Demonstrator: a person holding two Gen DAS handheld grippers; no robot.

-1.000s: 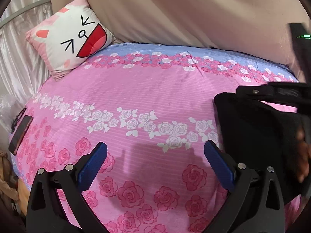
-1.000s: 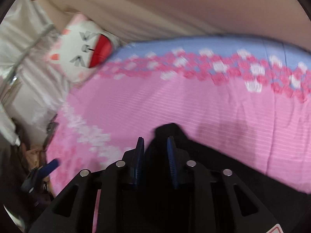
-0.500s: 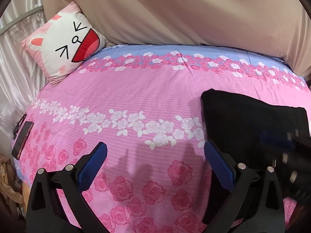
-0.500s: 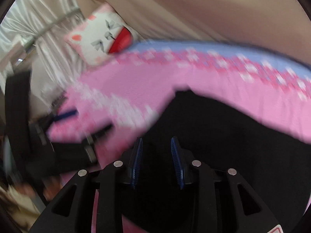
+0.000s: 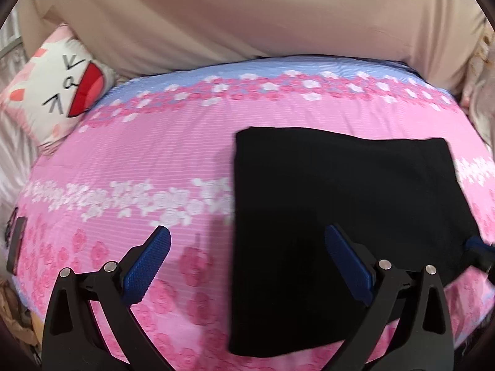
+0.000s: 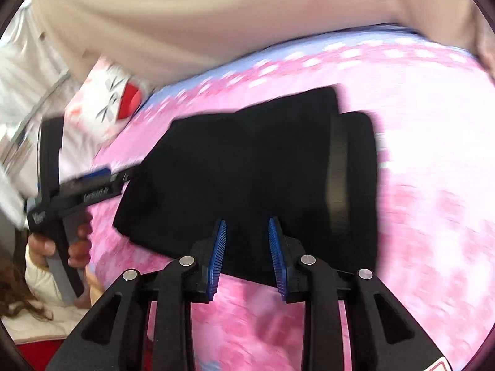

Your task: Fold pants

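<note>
Pants (image 5: 346, 191) folded on bedspread (image 5: 148, 160), black

It was a bedroom in a home; a bed (image 5: 148, 160) wore a pink floral sheet. A cartoon pillow (image 5: 58, 89) lay at its corner; curtains (image 5: 235, 15) hung behind.

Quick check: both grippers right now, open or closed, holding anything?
Left gripper: open wide, holding nothing.
Right gripper: open with a narrow gap, nothing between the jaws; the folded black pants lie free on the bed.

The folded black pants (image 6: 247, 167) lie flat on the pink floral bedsheet (image 6: 433, 185). Above their near edge, the right gripper (image 6: 247, 247) hovers, jaws slightly parted, nothing between them.
</note>
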